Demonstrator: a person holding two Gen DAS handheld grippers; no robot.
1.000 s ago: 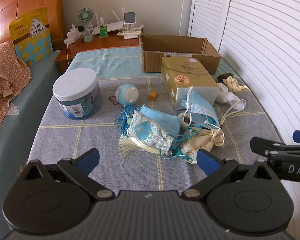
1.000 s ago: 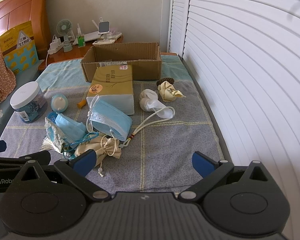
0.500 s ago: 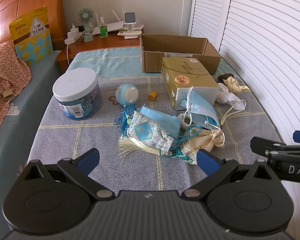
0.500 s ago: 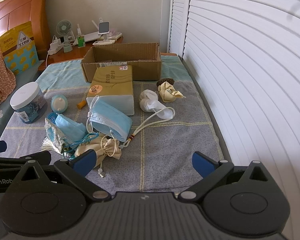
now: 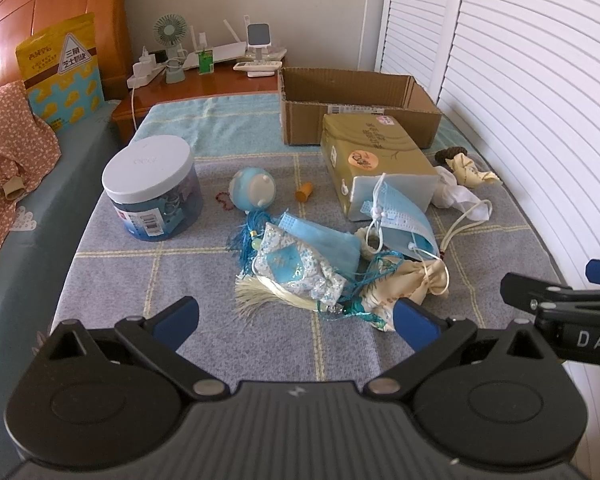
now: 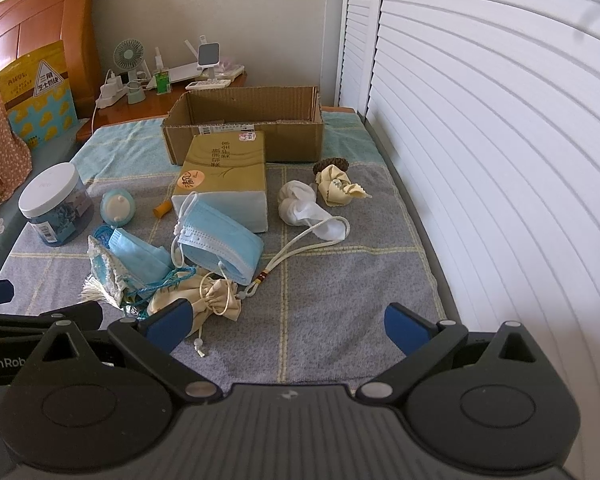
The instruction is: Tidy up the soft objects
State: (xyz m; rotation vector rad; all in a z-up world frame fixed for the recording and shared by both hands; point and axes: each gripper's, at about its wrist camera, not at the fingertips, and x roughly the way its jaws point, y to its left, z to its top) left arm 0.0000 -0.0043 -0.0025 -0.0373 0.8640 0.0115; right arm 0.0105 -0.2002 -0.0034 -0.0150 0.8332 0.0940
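Note:
A heap of soft things lies mid-blanket: a blue sequinned pouch (image 5: 296, 266) with a cream tassel, a folded blue mask (image 5: 324, 238), a second blue face mask (image 5: 404, 220) (image 6: 220, 236) leaning on a gold tissue pack (image 5: 372, 152) (image 6: 224, 176), and a cream drawstring pouch (image 5: 404, 284) (image 6: 210, 296). A white sock (image 6: 304, 208) and a cream cloth (image 6: 336, 186) lie to the right. An open cardboard box (image 5: 356, 100) (image 6: 248, 116) stands behind. My left gripper (image 5: 296, 320) and right gripper (image 6: 288, 322) are open and empty, above the blanket's near edge.
A white-lidded jar (image 5: 152, 188), a blue round toy (image 5: 254, 188) and a small orange piece (image 5: 304, 192) sit at the left. A nightstand (image 5: 204, 80) with a fan is behind. White shutters (image 6: 480, 140) line the right. A cord with beads (image 6: 296, 252) lies mid-blanket.

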